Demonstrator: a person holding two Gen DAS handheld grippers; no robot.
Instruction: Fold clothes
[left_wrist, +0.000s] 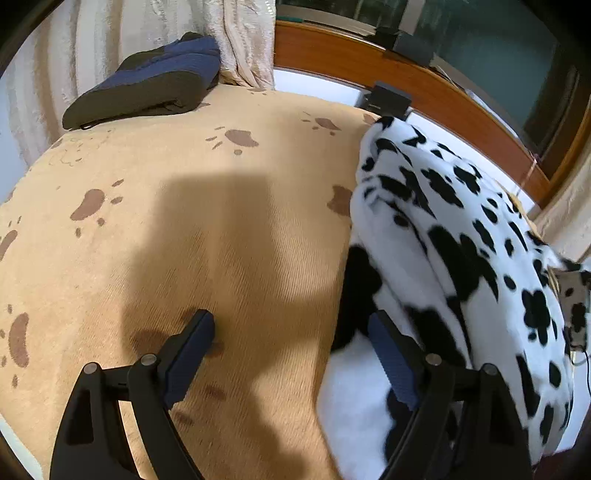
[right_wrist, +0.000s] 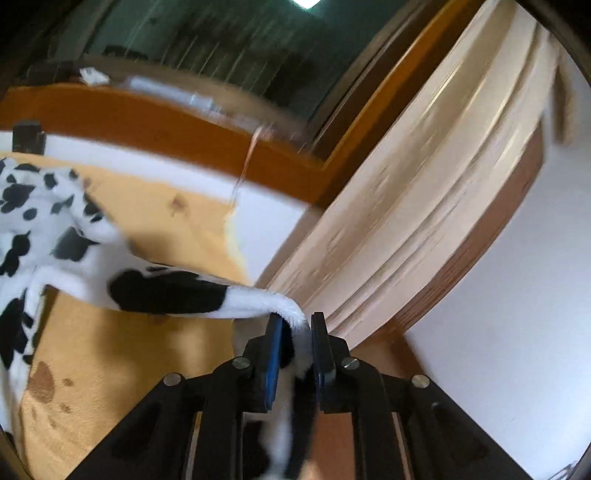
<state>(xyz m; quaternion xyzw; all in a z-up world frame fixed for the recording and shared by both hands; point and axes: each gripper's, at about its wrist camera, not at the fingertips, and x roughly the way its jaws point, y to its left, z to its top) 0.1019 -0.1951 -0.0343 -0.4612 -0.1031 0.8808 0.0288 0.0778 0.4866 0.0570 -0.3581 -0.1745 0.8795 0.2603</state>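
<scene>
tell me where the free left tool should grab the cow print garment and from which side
Judging by its pose, take the near left edge of the cow print garment, where the fabric rolls down onto the tan blanket. The left tool is open, its right finger already by that fold, so come in from the left, low along the blanket. The right tool already pinches a far end.

The left gripper (left_wrist: 291, 354) hangs low with its jaws spread wide and nothing held between them. The right gripper (right_wrist: 296, 354) points forward and upward, its jaws drawn nearly together, pinching a strip of cloth.
</scene>
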